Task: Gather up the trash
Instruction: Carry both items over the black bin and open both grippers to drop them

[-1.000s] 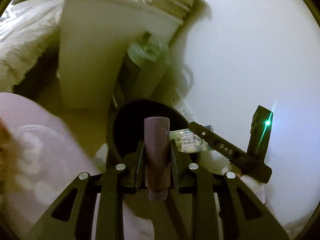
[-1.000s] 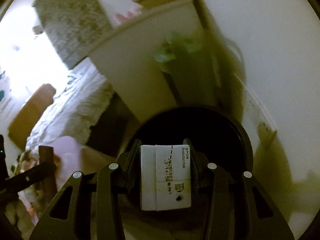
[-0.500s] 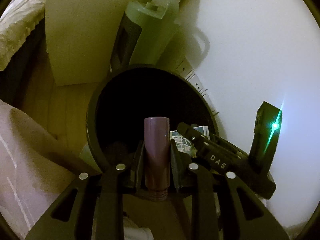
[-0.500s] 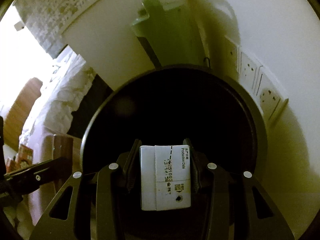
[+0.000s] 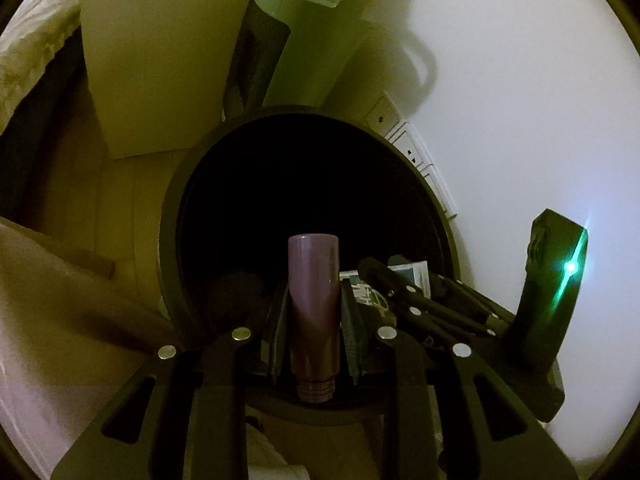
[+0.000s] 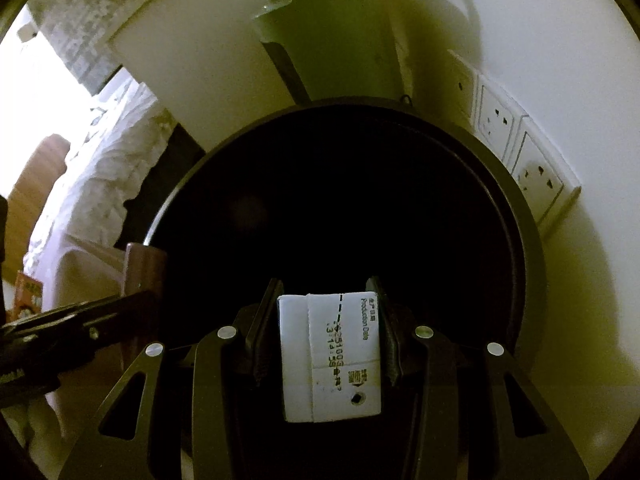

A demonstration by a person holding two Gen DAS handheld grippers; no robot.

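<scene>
My left gripper (image 5: 314, 300) is shut on a small purple-brown bottle (image 5: 314, 304), held over the near rim of a round black trash bin (image 5: 172, 216). My right gripper (image 6: 328, 304) is shut on a white carton (image 6: 330, 356) with printed date text, held over the same bin's dark opening (image 6: 532, 248). The right gripper and its carton also show at the right in the left wrist view (image 5: 424, 300). The left gripper and bottle show at the left edge of the right wrist view (image 6: 80, 328). The bin's inside is too dark to see.
A pale green appliance (image 5: 304, 36) and a white cabinet side (image 5: 160, 56) stand behind the bin. Wall sockets (image 6: 520, 152) sit on the white wall to the right. A bed with white bedding (image 6: 100, 176) lies to the left. Wooden floor (image 5: 128, 208) shows beside the bin.
Both grippers have moved closer to the bin, which now fills more of each view. Both still hold their items.
</scene>
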